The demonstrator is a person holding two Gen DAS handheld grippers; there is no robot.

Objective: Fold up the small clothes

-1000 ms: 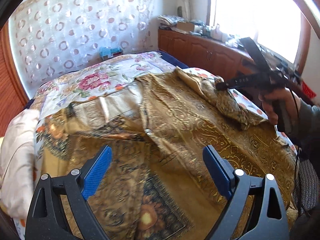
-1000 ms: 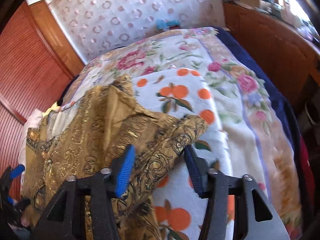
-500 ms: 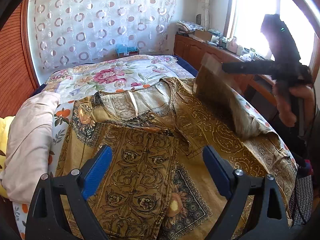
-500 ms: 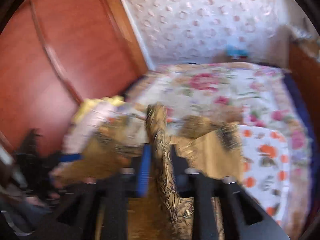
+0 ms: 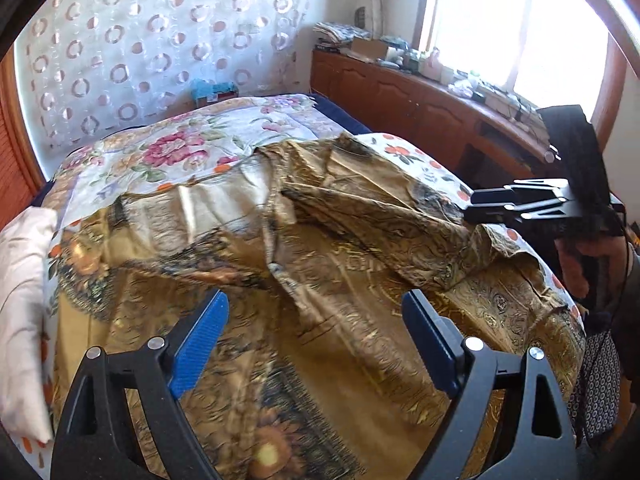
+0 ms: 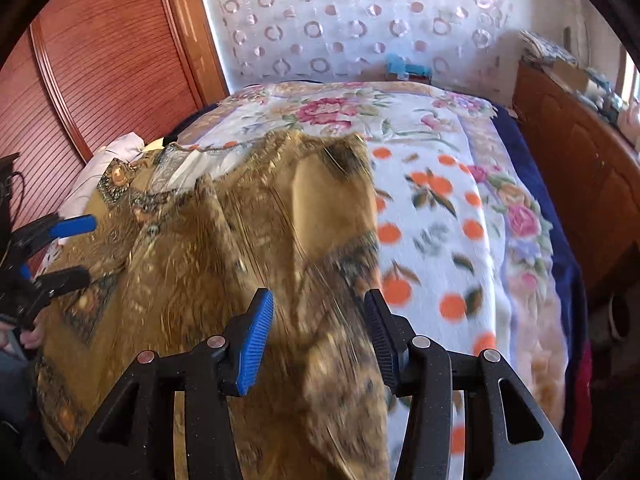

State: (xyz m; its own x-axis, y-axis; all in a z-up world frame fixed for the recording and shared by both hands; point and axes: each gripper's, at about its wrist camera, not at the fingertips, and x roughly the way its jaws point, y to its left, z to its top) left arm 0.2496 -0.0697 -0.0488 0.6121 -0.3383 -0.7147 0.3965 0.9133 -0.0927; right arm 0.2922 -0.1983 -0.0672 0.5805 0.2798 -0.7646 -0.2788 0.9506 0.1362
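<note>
A gold-brown patterned garment lies spread on the floral blanket of a bed. One sleeve is folded in over its body. My left gripper hovers open over the garment's near part with nothing between its blue pads; it also shows at the left edge of the right wrist view. My right gripper stands partly open over the folded sleeve. Blurred cloth lies between its jaws and the pads do not press it. From the left wrist view the right gripper sits at the garment's right edge, held by a hand.
A pale pillow or cloth lies at the bed's left side. A wooden cabinet with clutter on top runs along the right under a bright window. A wooden wardrobe stands left, and a circle-patterned curtain hangs behind the bed.
The right gripper was shut on the sleeve and held it up; now its jaws are apart and the sleeve lies folded on the garment. The left gripper has stayed open.
</note>
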